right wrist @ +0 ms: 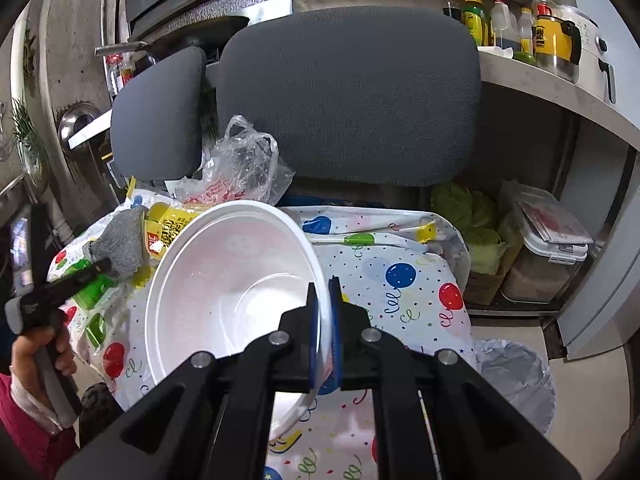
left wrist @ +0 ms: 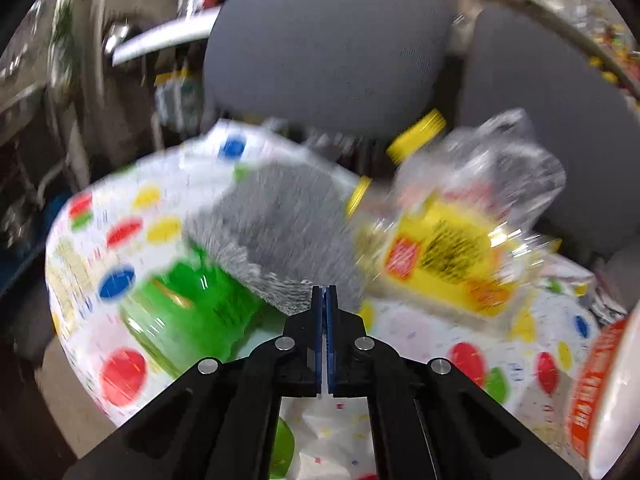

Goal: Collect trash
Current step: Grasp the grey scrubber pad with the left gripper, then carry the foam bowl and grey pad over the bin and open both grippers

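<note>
right wrist: right gripper (right wrist: 324,300) clamps empty bowl (right wrist: 224,280).

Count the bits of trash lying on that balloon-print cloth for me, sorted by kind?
Plastic bottles: 2, a green bottle and a crushed clear bottle with yellow label
Foam bowls: 1, white bowl, pinched at its rim by the right gripper
Clear plastic bags: 1, plastic bag
Grey cloths: 1, grey cloth
Total: 5
</note>
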A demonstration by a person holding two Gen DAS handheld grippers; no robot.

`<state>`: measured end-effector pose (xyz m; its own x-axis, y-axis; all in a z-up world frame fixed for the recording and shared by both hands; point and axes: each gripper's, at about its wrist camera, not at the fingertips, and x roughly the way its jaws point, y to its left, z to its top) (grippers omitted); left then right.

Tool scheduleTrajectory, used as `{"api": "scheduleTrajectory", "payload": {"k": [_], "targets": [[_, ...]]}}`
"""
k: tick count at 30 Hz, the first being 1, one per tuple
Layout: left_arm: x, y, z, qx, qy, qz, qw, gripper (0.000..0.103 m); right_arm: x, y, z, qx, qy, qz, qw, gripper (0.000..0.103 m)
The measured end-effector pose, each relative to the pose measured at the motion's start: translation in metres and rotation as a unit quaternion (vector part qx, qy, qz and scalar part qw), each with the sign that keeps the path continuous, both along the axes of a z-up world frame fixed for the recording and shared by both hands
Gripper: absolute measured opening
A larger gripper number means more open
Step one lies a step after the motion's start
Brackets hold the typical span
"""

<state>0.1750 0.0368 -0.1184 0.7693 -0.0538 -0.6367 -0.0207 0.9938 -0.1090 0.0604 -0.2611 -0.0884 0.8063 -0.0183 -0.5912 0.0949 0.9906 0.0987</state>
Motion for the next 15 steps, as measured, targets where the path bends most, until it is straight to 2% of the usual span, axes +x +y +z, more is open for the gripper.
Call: {"api": "scheduleTrajectory", "payload": {"k": [4,8,11,15], "targets": [[-0.040,-0.013,0.053,0.026,-0.087,-0.050,0.9946,0.001,-0.008,-0.005,0.005,0.016,-0.014,0.003,1.000,0.006],[-0.071,-0.031,0.102,0.011,-0.136,-0.115,0.9840,0.001,-0.024,-0.016,0.018,0.031,-0.038,-0.003,0.999,0.006],[-0.092,-0.053,0.132,0.001,-0.160,-0.168,0.9726,0.001,-0.041,-0.031,0.028,0.044,-0.058,-0.017,0.997,0.006],[-0.119,-0.091,0.171,-0.009,-0.201,-0.234,0.9510,0.001,-0.070,-0.058,0.042,0.055,-0.087,-0.045,0.994,0.006]]}}
